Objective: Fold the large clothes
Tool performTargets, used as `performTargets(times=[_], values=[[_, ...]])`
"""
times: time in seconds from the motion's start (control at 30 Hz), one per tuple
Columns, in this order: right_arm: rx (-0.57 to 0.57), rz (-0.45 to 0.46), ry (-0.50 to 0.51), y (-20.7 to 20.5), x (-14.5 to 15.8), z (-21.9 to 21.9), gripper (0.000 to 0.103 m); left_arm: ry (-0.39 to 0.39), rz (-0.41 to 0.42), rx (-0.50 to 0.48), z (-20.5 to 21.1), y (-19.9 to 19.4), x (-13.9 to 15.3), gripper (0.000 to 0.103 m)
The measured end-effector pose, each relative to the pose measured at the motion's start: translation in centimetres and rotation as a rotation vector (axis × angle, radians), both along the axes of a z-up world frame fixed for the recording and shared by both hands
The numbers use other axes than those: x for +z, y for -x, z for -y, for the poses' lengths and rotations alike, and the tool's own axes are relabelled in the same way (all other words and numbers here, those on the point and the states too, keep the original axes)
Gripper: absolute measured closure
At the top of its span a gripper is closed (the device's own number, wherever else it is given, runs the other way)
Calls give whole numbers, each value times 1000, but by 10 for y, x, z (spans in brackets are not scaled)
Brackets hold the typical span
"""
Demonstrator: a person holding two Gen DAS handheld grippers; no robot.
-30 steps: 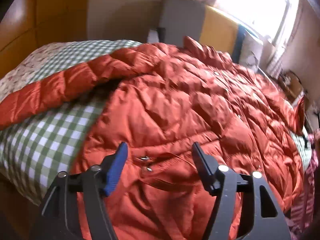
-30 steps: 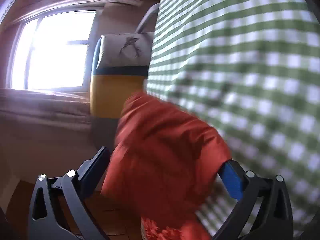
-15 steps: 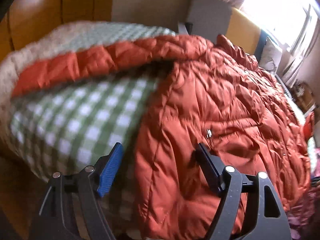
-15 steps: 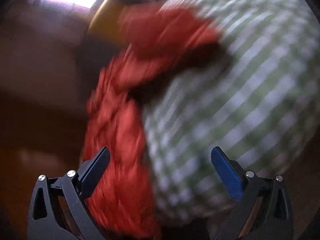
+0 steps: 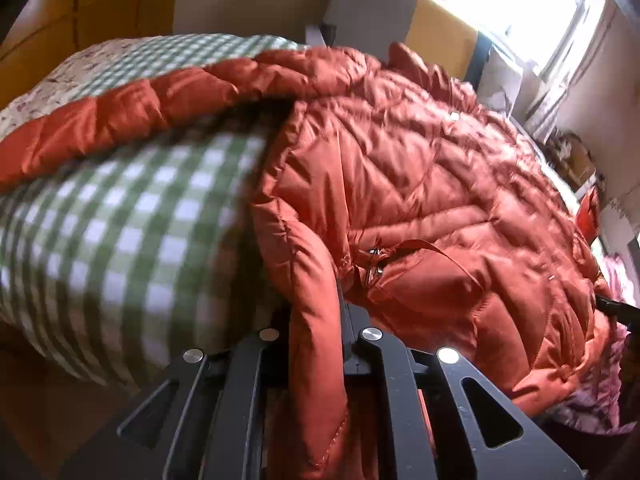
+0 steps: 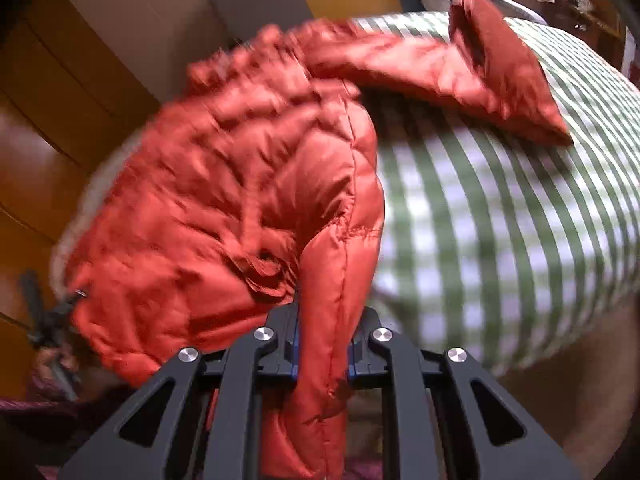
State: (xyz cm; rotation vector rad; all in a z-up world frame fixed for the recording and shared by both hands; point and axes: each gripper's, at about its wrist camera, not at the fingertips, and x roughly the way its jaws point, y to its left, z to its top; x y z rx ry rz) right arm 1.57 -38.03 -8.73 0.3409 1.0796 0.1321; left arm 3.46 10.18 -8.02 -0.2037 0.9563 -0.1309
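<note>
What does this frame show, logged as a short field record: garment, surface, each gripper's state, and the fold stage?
garment: orange quilted jacket, spread out, sleeve extended sideways
surface: green checked bedcover
left gripper: shut on the jacket's bottom edge
right gripper: shut on the jacket's other edge
fold stage: both edges gripped, no fold laid yet
image quality: motion blur in the right wrist view
</note>
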Motion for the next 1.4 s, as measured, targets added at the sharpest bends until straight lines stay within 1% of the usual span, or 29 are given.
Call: performTargets(times=[0.03,0.1,0.13,0.17,0.2,0.23,0.3,0.33,0.37,0.4,0.47,0.57,0.6,0.63,0.67,0.73,0.77,0.8,0.9,0.97,1.03,1.1,1.13,1.2,1.23,1.27,1.3,1.33,1.4], values=[[0,-21,28,1,-11,-2,88,-26,10,0,3,2,1,93],[-21,-13,45,1,-11,-5,82,-32,9,10,0,1,8,87],[-19,-5,68,-2,-4,-8,73,-19,24,27,-8,2,15,74],[-19,4,91,-3,2,-10,61,-12,47,55,-18,2,21,46],[-29,15,115,-4,10,-11,30,-18,93,143,-40,4,31,28],[-59,57,161,-4,23,-9,20,-19,137,250,-63,6,40,12],[-84,126,213,-7,43,-10,20,12,145,423,-111,1,47,12],[-87,162,216,-12,54,-15,15,31,132,502,-134,-2,47,12],[-84,192,209,-16,63,-21,12,29,127,585,-155,-4,48,12],[-78,213,202,-24,68,-28,10,-4,121,674,-179,-8,47,12],[-10,246,183,-40,74,-58,10,-48,90,763,-213,-22,42,10],[88,258,148,-67,68,-112,10,-37,28,804,-246,-43,24,11],[111,252,142,-75,66,-128,10,-14,14,791,-251,-51,18,19],[143,249,130,-83,63,-148,10,-1,-12,777,-256,-60,10,52],[171,250,110,-91,60,-165,10,-10,-32,767,-257,-67,4,68],[233,245,90,-109,51,-204,11,-61,-14,713,-256,-85,7,86],[265,245,89,-112,49,-217,12,-115,-11,702,-255,-95,11,89],[294,240,93,-120,43,-233,13,-163,17,700,-258,-105,20,90],[375,195,108,-132,25,-270,16,-244,118,734,-267,-127,49,90],[402,163,165,-136,4,-287,16,-307,136,744,-268,-136,49,90],[397,116,193,-139,-18,-295,15,-371,82,754,-264,-145,31,90],[395,152,237,-135,-29,-301,13,-361,-14,769,-269,-147,-1,89],[390,156,236,-134,-30,-298,13,-355,-52,777,-270,-144,-17,82],[380,151,214,-136,-32,-295,13,-376,-19,781,-262,-138,-19,77],[383,151,209,-137,-32,-295,13,-364,-19,779,-260,-134,-17,65],[385,154,205,-137,-32,-294,12,-345,-21,780,-261,-131,-14,48],[388,159,204,-137,-32,-293,12,-329,-15,792,-263,-126,-8,42],[386,161,199,-137,-32,-292,12,-316,0,803,-264,-122,-2,37],[382,168,185,-134,-28,-288,12,-276,63,826,-260,-108,19,36]])
